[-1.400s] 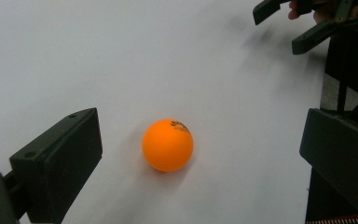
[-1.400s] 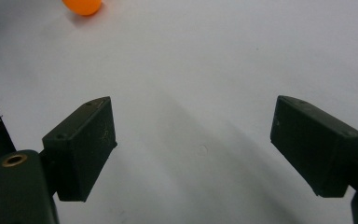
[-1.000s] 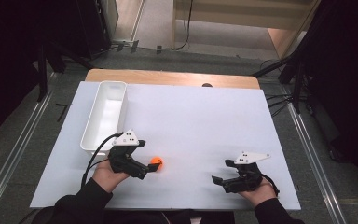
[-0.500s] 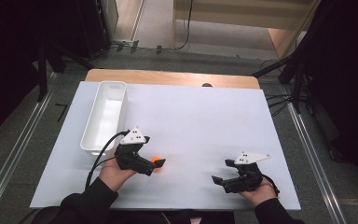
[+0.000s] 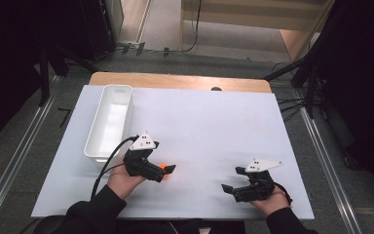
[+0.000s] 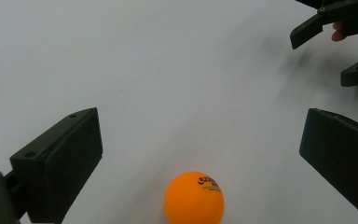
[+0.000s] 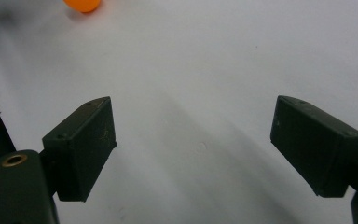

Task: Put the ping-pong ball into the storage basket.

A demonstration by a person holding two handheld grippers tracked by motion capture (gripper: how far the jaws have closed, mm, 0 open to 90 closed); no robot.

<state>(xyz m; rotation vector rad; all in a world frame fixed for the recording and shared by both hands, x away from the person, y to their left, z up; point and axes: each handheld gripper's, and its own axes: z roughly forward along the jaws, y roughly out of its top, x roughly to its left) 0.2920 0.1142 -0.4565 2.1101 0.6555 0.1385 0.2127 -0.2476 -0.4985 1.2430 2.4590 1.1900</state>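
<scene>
In the high view the left gripper (image 5: 167, 172) covers most of the orange ball (image 5: 163, 166), so just a sliver of orange shows between its jaws. In the left gripper view the bottom edge trims the ball (image 6: 194, 198), and its small black print is too blurred to read. The right jaw runs off the right edge. At the top right corner, the right gripper (image 6: 340, 51) and a fingertip beside it are cut off. In the right gripper view the top edge slices the ball (image 7: 82, 4), leaving 1 lower part.
</scene>
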